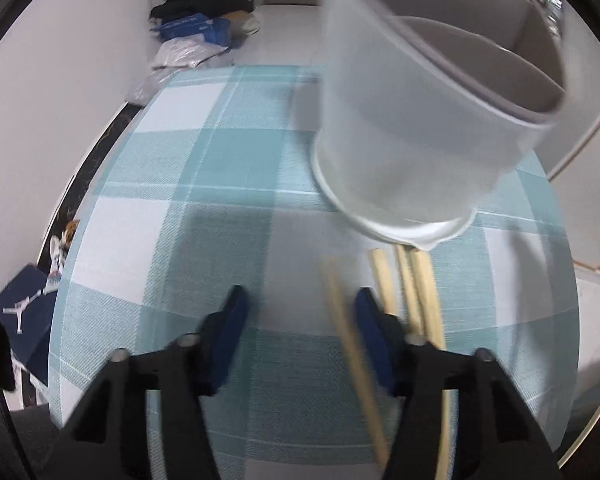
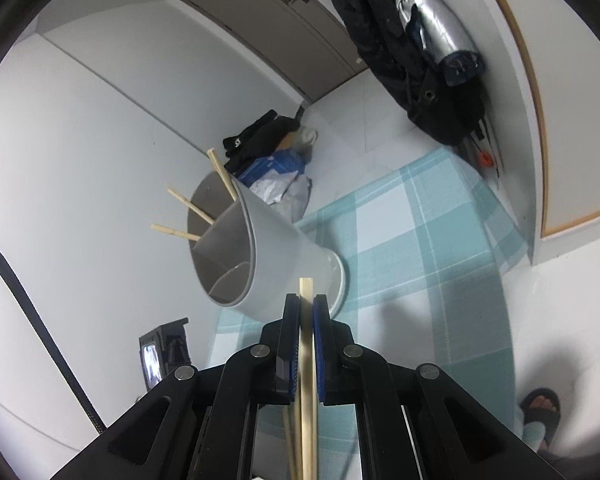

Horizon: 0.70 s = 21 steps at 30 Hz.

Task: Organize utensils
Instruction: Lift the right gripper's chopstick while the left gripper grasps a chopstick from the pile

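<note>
A white utensil holder [image 1: 412,120] with grey inner dividers stands on the teal checked tablecloth [image 1: 204,208], just ahead and right of my left gripper [image 1: 300,312], which is open and empty. Several wooden chopsticks [image 1: 416,292] lie on the cloth by its right finger; one blurred chopstick [image 1: 352,344] crosses between the fingers. In the right wrist view the holder [image 2: 268,256] holds three chopsticks [image 2: 192,208] in a far compartment. My right gripper [image 2: 307,304] is shut on a pair of chopsticks [image 2: 306,344], tips near the holder's base.
A pile of dark clothes and blue and white bags [image 1: 200,28] lies on the floor beyond the table. A dark box [image 1: 24,320] sits left of the table. Jackets [image 2: 412,52] hang on the wall. A sandalled foot [image 2: 540,408] shows at lower right.
</note>
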### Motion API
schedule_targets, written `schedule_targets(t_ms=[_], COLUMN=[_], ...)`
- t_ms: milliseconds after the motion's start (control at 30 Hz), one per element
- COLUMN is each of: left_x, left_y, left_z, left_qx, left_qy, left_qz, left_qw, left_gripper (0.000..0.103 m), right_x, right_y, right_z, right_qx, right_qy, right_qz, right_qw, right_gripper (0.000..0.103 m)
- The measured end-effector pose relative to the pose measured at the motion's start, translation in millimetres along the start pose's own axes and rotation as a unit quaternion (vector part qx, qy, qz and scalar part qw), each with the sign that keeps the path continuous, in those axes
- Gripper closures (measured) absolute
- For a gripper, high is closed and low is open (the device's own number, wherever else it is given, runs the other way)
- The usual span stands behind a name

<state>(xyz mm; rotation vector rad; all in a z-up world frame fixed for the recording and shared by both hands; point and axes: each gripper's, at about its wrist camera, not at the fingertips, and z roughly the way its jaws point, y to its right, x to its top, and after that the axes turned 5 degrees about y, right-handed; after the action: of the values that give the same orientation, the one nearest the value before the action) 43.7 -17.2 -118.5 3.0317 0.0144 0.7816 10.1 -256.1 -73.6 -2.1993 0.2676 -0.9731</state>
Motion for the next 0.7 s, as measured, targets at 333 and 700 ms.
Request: schedule_targets(t_ms=[333, 700], left_x=[5.1, 14.3], left_y=[-10.3, -20.7], left_z=[-3.8, -71.2], left_qx=[-0.063, -0.112], left_qy=[-0.007, 0.134], left_qz=[-0.057, -0.075], left_qw=[0.9964, 0.9819], left_gripper=[0.101, 0.101], right_x=[4.1, 0.8], right_y=[1.4, -19.6], right_z=[-11.7, -21.2], right_qx=[-0.004, -0.01], right_qy=[0.019, 0.047], right_qz=[-0.017, -0.069], right_qw=[1.0, 0.996], right_gripper=[0.097, 0.097])
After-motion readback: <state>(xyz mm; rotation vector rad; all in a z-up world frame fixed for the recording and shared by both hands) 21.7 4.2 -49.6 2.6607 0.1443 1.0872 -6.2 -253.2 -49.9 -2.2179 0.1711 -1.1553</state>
